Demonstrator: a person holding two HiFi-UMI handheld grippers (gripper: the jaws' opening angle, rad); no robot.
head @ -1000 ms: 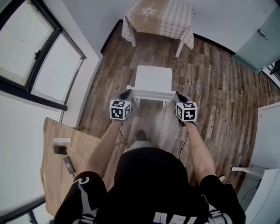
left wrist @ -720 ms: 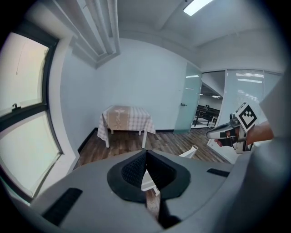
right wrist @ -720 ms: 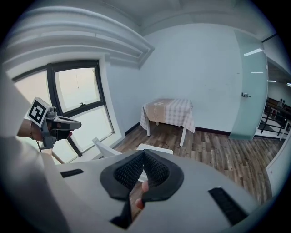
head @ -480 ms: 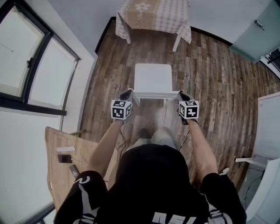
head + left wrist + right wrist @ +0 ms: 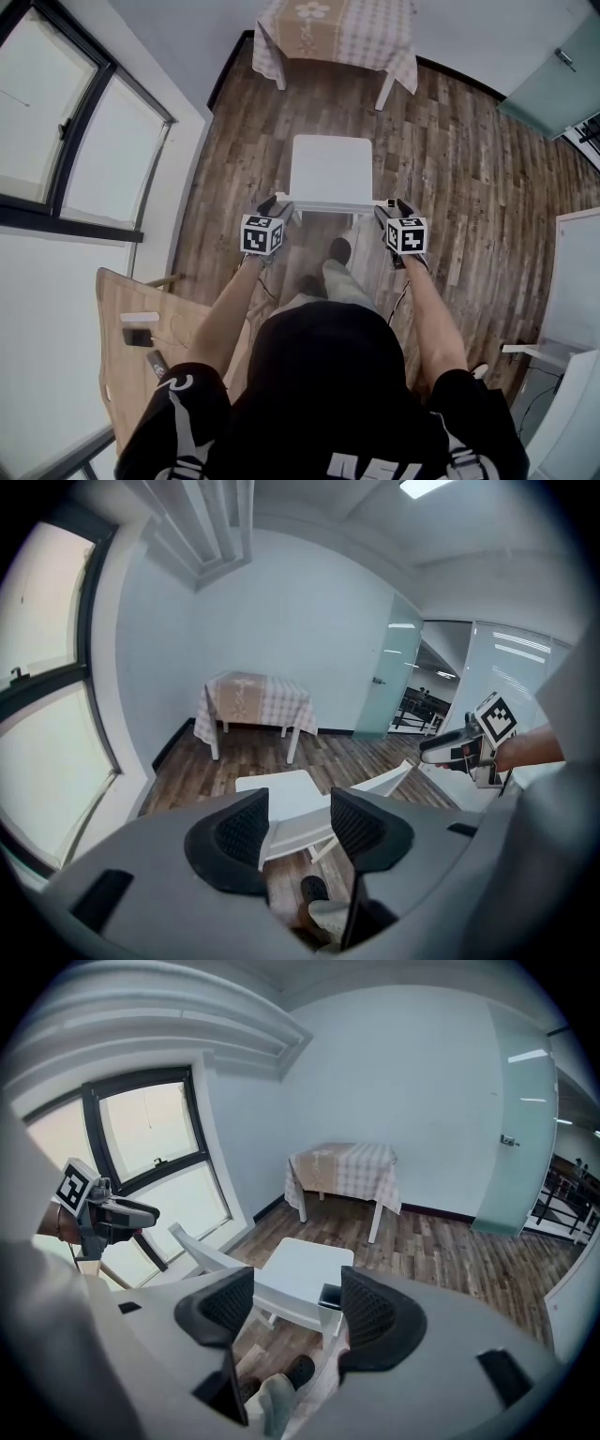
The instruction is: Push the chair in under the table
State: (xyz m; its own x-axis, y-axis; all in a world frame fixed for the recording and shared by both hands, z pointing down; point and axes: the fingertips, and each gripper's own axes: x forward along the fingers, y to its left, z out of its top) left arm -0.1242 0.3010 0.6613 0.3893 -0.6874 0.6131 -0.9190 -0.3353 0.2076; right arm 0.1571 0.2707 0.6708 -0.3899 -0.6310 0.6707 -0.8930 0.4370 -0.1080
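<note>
The chair [image 5: 330,169] stands on the floor [image 5: 450,159], well apart from the table [image 5: 337,33], which lies at 12 o'clock from it in the head view. The seat is turned toward the table. The backrest [image 5: 333,201] is at the chair's 6 o'clock edge, and its long axis is laid from 9 to 3 o'clock, square across the line to the table. A push straight toward 12 o'clock is therefore judged to be what is called for.

The left claw [image 5: 278,208] is placed at the 9 o'clock end of the backrest and the right claw [image 5: 382,212] at the 3 o'clock end. Both are about equally near, so neither hand is favoured. An even push from both ends is judged to be needed, or the chair may be slewed.

The jaws of both claws have just been opening. In the left gripper view the left claw is seen released, its jaws apart, with the backrest's end lying in the gap just past the pads. No pad is seen pressed on it. In the right gripper view the right claw is likewise spread. The backrest's corner is seen in the gap, close to the 3 o'clock jaw, though contact cannot be made out. Nothing is grasped by either claw.
</note>
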